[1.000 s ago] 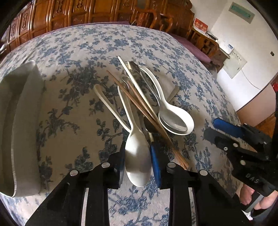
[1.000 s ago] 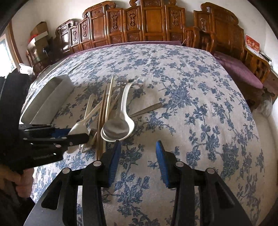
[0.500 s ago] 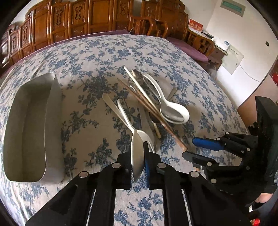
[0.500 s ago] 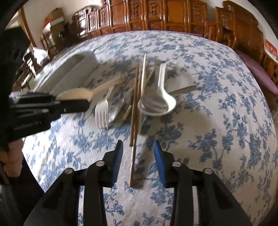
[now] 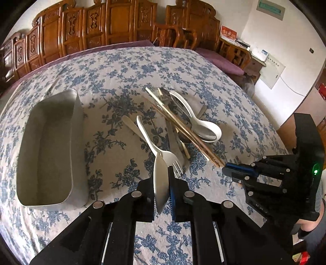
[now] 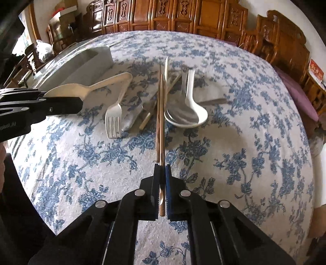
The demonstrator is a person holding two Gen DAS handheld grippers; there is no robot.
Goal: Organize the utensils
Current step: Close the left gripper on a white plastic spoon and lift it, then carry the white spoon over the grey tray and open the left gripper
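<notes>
left gripper [image 5: 163, 187] is clamped on the white spoon's [image 5: 161, 173] bowl; right gripper [image 6: 162, 179], jaws just closing, pinches one brown chopstick [image 6: 162, 130] by its end. ahead lies the utensil pile [image 6: 163, 106], beyond it the metal tray [image 5: 49, 142]. gripped so far out, the chopstick may pivot or drag its twin.

Through my feeds I see a big surface under a cream tablecloth [image 5: 183, 67] printed with blue flowers, a purple underlayer [image 5: 222, 61] peeking out at its far edges. Behind it runs a row of carved wooden chairs [image 6: 183, 14] in reddish brown — ornate backs, close together. The wall [image 5: 295, 40] to the right is plain white, with a pale panel [image 5: 272, 71] mounted on it and a cable trailing off. Daylight falls soft and even — brightest at a window [image 6: 25, 40] far left.
</notes>
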